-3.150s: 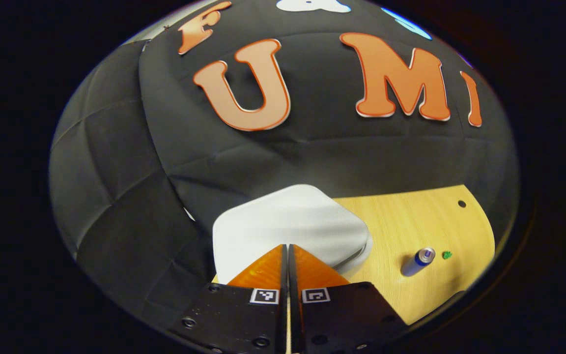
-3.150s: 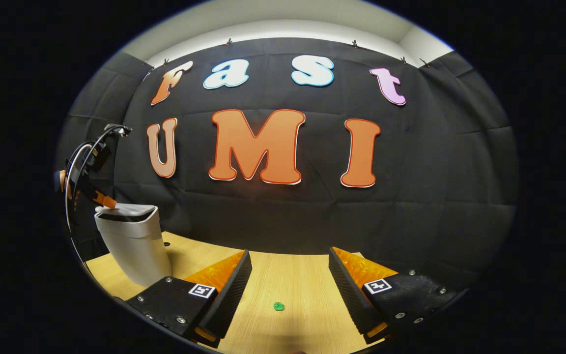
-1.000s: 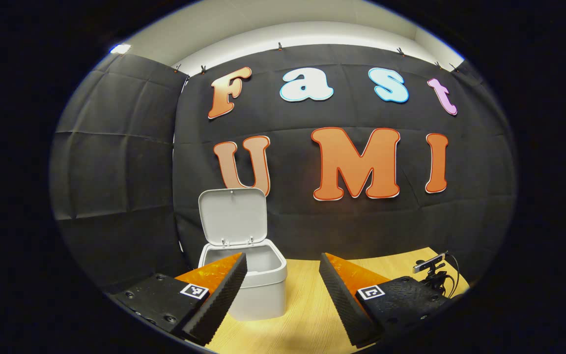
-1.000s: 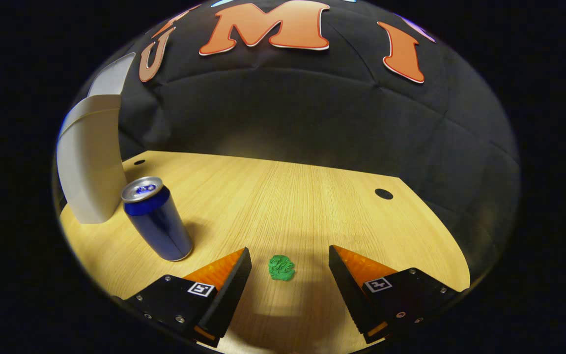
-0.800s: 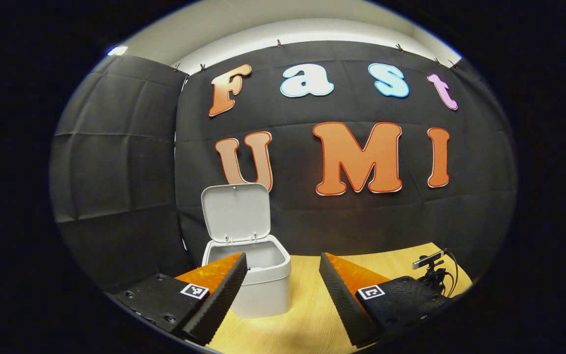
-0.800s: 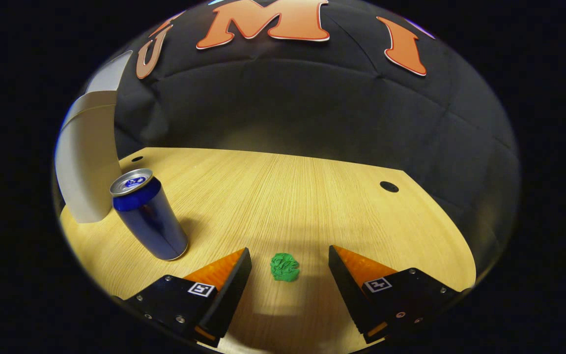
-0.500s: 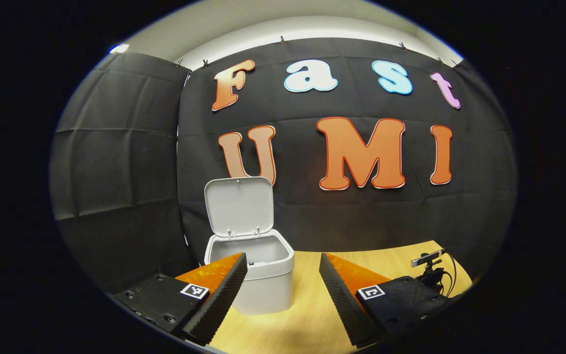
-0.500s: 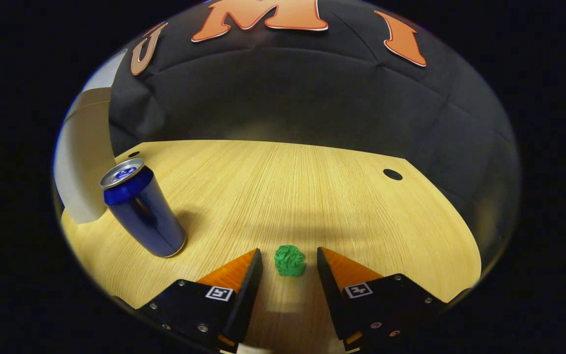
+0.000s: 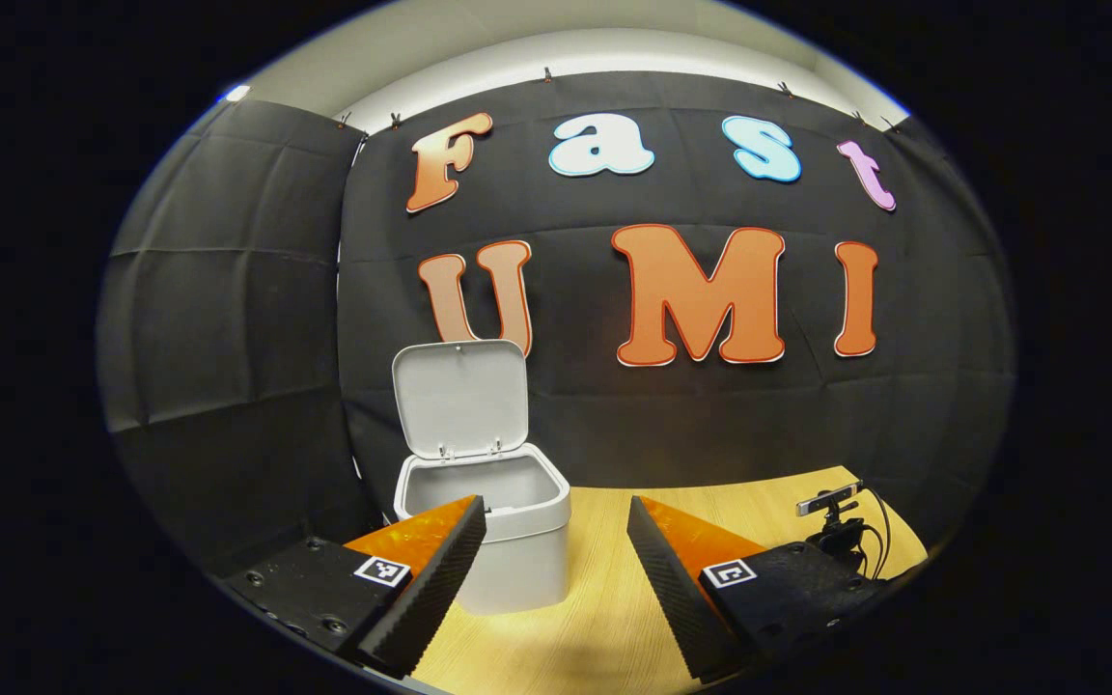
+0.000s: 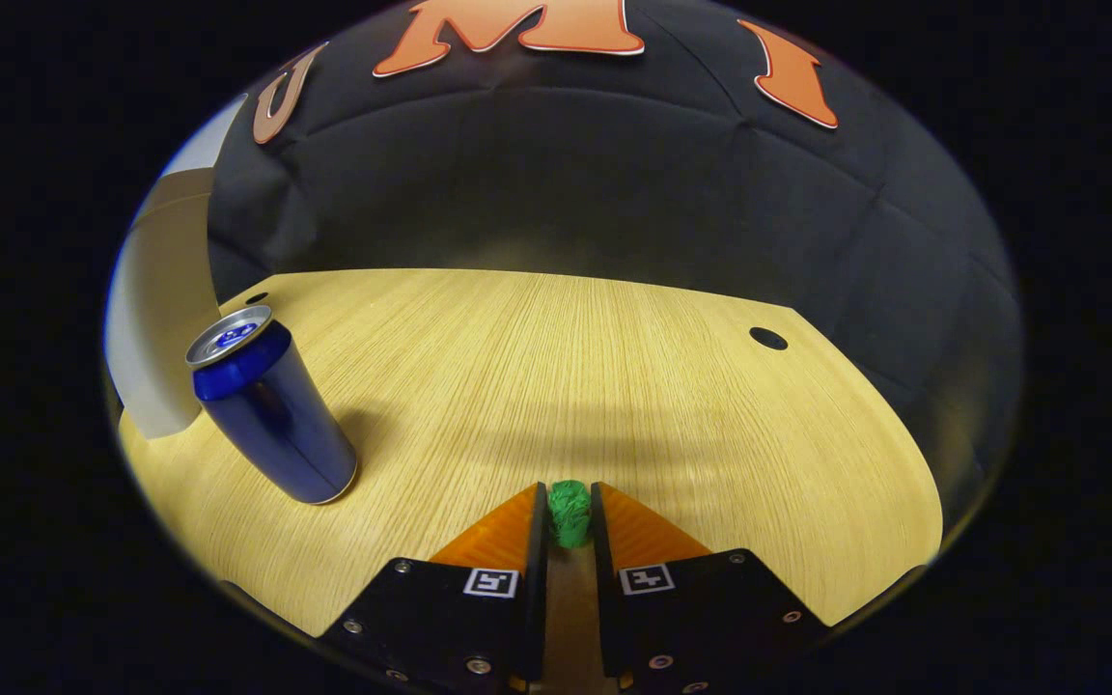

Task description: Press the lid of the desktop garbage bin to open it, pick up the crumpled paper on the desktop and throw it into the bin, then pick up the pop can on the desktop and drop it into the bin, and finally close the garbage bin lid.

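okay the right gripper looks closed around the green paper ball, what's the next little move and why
Probably lift the right gripper straight up off the desk. Its fingers press the crumpled paper from both sides, so the grasp looks made. The bin stands with its lid up, ready to receive it.

A recording booth, not a lived-in room: black cloth wall clipped up on every side, a bare wooden desk, and a small camera with cables standing on it.

Glossy metal pop can on matt wood-grain desktop (perhaps laminate).
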Tool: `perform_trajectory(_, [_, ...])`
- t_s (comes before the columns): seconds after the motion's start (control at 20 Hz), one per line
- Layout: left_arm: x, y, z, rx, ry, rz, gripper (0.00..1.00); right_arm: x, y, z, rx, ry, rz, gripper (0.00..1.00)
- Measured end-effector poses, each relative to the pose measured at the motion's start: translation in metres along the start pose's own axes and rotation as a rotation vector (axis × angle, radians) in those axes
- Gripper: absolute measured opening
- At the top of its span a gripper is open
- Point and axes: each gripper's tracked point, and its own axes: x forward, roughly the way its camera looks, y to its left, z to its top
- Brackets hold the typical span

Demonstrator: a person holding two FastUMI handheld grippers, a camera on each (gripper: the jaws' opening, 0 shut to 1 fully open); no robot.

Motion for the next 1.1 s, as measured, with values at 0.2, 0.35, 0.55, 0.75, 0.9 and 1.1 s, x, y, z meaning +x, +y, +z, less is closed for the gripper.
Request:
perform_trajectory(0.2, [-0.004,0.003,0.003,-0.004,-0.010,0.002,0.94,-0.005,0.000,0.003,-0.009,-0.007,-0.002,0.17])
perform_trajectory(0.35, [-0.006,0.004,0.003,-0.016,-0.015,0.002,0.94,-0.014,-0.004,0.013,0.001,-0.036,-0.006,0.15])
perform_trajectory(0.55, [-0.009,-0.001,0.007,-0.037,-0.032,-0.014,0.94,-0.036,-0.012,0.033,0.015,-0.084,-0.010,0.15])
perform_trajectory(0.75, [-0.011,-0.008,0.006,-0.065,-0.045,-0.044,0.94,-0.064,-0.018,0.055,0.016,-0.136,-0.009,0.15])
perform_trajectory(0.9, [-0.015,-0.008,0.004,-0.084,-0.052,-0.055,0.94,-0.088,-0.017,0.071,0.007,-0.178,0.000,0.15])
perform_trajectory(1.1, [-0.022,-0.005,0.004,-0.114,-0.066,-0.057,0.94,-0.129,-0.008,0.095,-0.003,-0.251,0.028,0.15])
